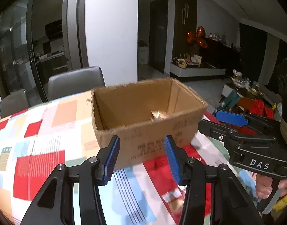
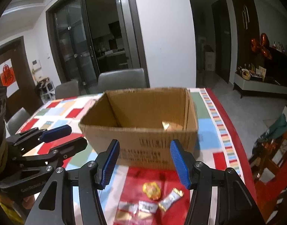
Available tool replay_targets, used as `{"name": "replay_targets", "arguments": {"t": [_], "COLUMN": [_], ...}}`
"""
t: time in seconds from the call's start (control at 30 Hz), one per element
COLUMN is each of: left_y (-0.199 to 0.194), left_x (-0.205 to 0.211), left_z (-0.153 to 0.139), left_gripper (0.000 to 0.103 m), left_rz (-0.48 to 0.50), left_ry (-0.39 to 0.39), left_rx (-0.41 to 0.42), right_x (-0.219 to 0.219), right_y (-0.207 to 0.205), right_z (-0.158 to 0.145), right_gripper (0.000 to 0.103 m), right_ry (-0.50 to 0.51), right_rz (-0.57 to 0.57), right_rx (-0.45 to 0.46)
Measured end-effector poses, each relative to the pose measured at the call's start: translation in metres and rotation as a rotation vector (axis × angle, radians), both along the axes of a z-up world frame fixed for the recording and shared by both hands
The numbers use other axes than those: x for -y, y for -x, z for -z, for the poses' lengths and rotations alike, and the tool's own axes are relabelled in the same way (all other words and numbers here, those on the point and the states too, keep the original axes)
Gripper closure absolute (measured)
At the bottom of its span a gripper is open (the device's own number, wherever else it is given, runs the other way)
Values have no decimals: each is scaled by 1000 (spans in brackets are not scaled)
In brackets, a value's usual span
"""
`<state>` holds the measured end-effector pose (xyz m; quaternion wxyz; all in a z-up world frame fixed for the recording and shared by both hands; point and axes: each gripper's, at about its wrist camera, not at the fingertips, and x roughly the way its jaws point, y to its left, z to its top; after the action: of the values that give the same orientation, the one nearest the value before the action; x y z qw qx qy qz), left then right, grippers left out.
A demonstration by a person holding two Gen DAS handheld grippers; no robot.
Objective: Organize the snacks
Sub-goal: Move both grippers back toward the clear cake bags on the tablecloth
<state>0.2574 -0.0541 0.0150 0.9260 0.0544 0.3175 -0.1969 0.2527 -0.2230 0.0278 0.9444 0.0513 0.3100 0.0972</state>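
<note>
**A:** Both claws empty rn. Left gripper (image 1: pixel 141 159) has its jaws wide apart, nothing between them, hovering over the tablecloth (image 1: pixel 40 131) just short of the cardboard box (image 1: pixel 143 116). Right gripper (image 2: pixel 144 163) same: spread wide, touching nothing.

**B:** Where's the stuff to sort?

**A:** Loose snacks (image 2: pixel 152 200) on the red patch of cloth, right below the right gripper, in front of the box's near wall. Round gold-wrapped one (image 2: pixel 151 190), a silver wrapper w/ gold ends (image 2: pixel 170 199), a few more flat packets blurred at the bottom edge. One gold-ish wrapper (image 2: pixel 165 125) already inside the box, near the right corner.

**B:** So next grab is the right side's job?

**A:** Looks like it, imo. Tilt down, pick one piece, prob the silver one since it lies apart from the rest. Line the pads up across its narrow side, close gently; foil is slippery and crushes easy. Come in low so a pad tip gets under the edge, but don't snag the cloth.

**B:** And the left?

**A:** Keep it off to its side, clear of the right's path. The two sit close together, so a bump is the risk. Box is light and may slide if nudged.
</note>
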Motion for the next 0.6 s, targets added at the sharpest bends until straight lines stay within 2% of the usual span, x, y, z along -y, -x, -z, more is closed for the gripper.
{"name": "replay_targets", "arguments": {"t": [0.23, 0.6], "left_y": [26, 59], "left_x": [5, 19], "left_z": [29, 75], "left_gripper": [55, 55], "left_rz": [50, 131], "left_ry": [2, -59], "left_rx": [-75, -110], "right_x": [1, 6], "right_y": [27, 59], "right_z": [26, 73], "right_gripper": [45, 45], "right_ry": [11, 7], "right_rz": [-5, 2], "right_rx": [-65, -184]}}
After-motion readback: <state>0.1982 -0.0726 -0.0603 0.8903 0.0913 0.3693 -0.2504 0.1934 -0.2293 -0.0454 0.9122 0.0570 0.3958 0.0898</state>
